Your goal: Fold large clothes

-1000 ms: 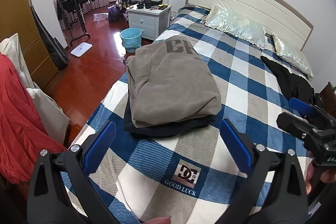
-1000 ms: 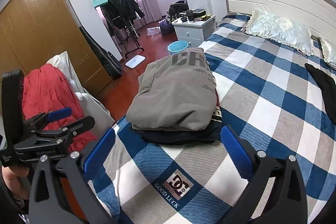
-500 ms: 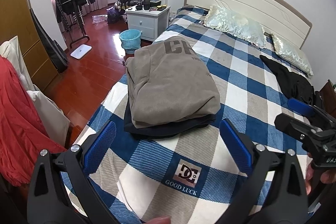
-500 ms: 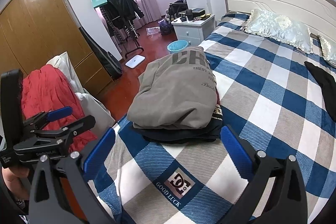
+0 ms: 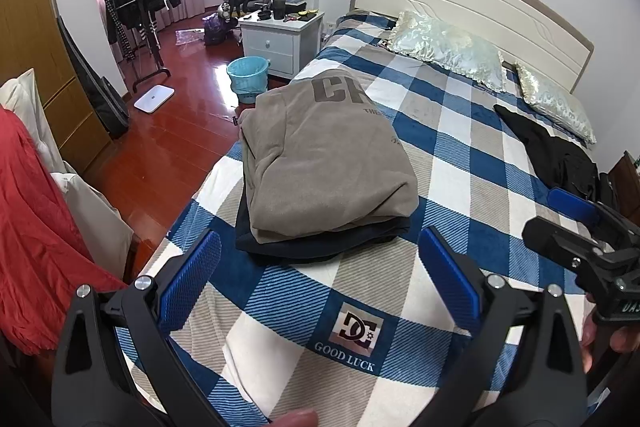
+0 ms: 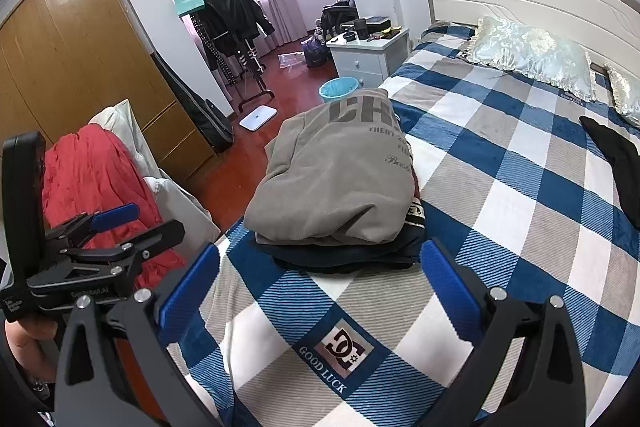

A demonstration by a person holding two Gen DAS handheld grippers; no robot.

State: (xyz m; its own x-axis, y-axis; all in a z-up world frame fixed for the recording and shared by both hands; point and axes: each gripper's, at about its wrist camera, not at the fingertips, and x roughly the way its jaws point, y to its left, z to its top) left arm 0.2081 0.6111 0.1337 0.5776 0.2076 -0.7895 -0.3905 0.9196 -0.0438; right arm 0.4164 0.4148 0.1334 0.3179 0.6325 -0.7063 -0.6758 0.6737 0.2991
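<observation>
fingers (image 5: 192, 279) on my left gripper (image 5: 320, 279) are spread wide and empty above the checked bed cover (image 5: 460, 179); my right gripper (image 6: 320, 283) gapes too. the folded grey sweatshirt (image 5: 324, 163) lies on dark clothes (image 5: 320, 247) near the bed's left edge.

The grey sweatshirt (image 5: 328, 163) covers most of the dark folded clothes (image 5: 320, 247) beneath it. Its printed lettering wraps out of sight. Black clothing (image 6: 624, 167) is cut off at the right wrist view's edge.
</observation>
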